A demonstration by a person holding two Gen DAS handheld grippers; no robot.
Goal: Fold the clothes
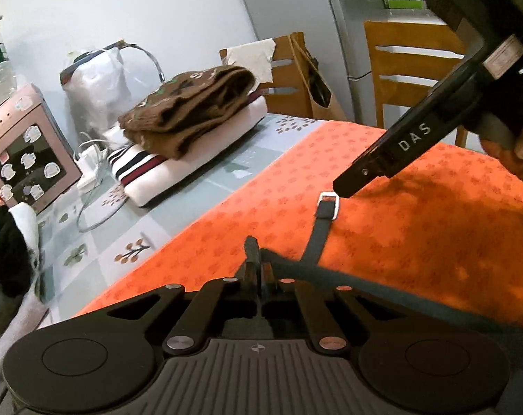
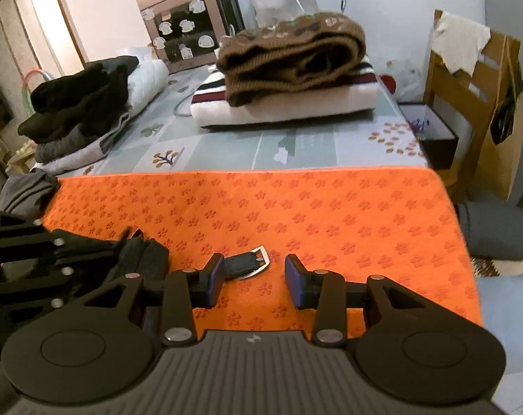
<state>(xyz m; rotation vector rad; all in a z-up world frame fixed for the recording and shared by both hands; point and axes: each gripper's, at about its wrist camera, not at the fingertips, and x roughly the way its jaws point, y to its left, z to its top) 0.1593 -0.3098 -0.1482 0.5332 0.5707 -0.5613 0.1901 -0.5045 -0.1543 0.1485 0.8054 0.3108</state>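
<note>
A dark grey garment (image 1: pixel 434 302) with a strap (image 1: pixel 317 233) ending in a metal buckle (image 1: pixel 328 204) lies on the orange flower-print mat (image 1: pixel 417 242). My left gripper (image 1: pixel 258 263) is shut on a bunched edge of this garment (image 2: pixel 143 256). In the right wrist view the left gripper (image 2: pixel 98 247) comes in from the left, low over the mat (image 2: pixel 296 207). My right gripper (image 2: pixel 254 278) is open just above the mat, its blue pads either side of the buckle (image 2: pixel 252 261) without touching it. A hand (image 1: pixel 517 159) holds the right gripper.
Behind the mat, a folded brown knit (image 2: pixel 292 55) rests on a folded white striped sweater (image 2: pixel 285 107). Loose dark clothes (image 2: pixel 81 100) are piled at the back left beside a pink sticker-covered box (image 2: pixel 181 31). Wooden chairs (image 1: pixel 410 69) and a paper bag (image 2: pixel 500 128) stand past the table edge.
</note>
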